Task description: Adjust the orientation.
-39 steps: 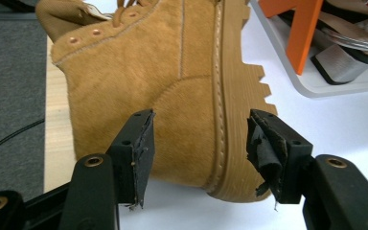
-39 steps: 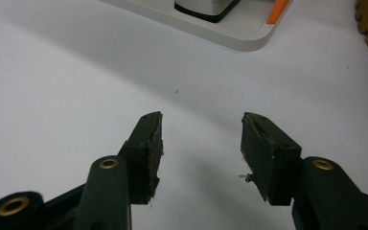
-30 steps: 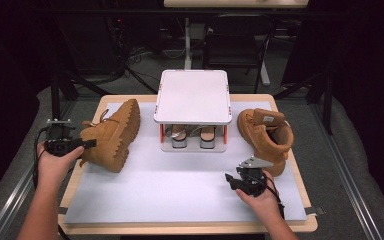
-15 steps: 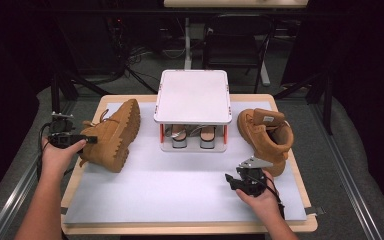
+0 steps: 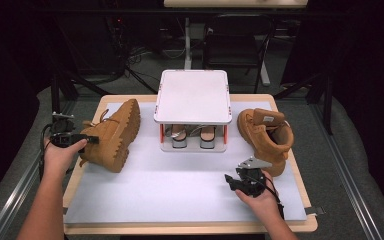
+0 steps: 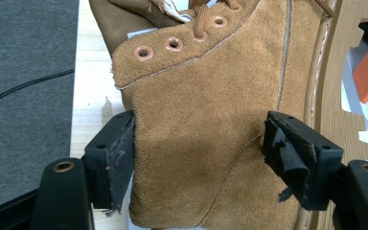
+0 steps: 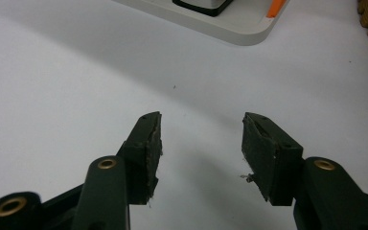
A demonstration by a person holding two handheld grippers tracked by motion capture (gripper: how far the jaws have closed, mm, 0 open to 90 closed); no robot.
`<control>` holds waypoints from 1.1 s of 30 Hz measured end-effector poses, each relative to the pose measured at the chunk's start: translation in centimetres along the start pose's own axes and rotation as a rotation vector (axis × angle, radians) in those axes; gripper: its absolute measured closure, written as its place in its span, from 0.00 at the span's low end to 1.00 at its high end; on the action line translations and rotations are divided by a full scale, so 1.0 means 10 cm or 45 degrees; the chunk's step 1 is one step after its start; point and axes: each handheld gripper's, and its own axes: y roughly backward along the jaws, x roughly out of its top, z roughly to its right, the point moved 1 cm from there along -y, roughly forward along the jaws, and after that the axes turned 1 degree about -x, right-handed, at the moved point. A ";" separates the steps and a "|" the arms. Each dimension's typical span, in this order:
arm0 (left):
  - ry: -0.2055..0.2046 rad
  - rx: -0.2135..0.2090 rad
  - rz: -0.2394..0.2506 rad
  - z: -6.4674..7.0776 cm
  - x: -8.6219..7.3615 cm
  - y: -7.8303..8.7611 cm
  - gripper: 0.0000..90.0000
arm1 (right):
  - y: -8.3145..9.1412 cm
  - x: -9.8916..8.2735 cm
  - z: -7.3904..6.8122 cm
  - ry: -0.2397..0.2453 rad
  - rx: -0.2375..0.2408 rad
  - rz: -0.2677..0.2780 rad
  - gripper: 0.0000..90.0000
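Straddling the heel of the left boot (image 6: 206, 143), our left gripper (image 6: 199, 163) has just been opening; its pads stand wide, one touching suede, the other clear. Our right gripper (image 7: 201, 143) hovers open and empty over the white mat (image 5: 180, 190).

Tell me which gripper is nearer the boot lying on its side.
Left. The left gripper straddles the boot's heel, jaws open; the right gripper hovers over the white mat, well away.
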 end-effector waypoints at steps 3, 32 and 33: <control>0.002 0.013 0.011 0.02 0.00 0.02 0.36 | 0.00 0.00 -0.01 0.002 0.000 0.004 0.54; -0.113 -0.006 0.061 0.30 0.09 0.34 0.74 | -0.05 -0.02 -0.04 0.010 0.003 -0.018 0.54; -0.124 0.004 0.063 0.32 0.10 0.34 0.75 | -0.05 -0.02 -0.04 0.015 0.006 -0.025 0.53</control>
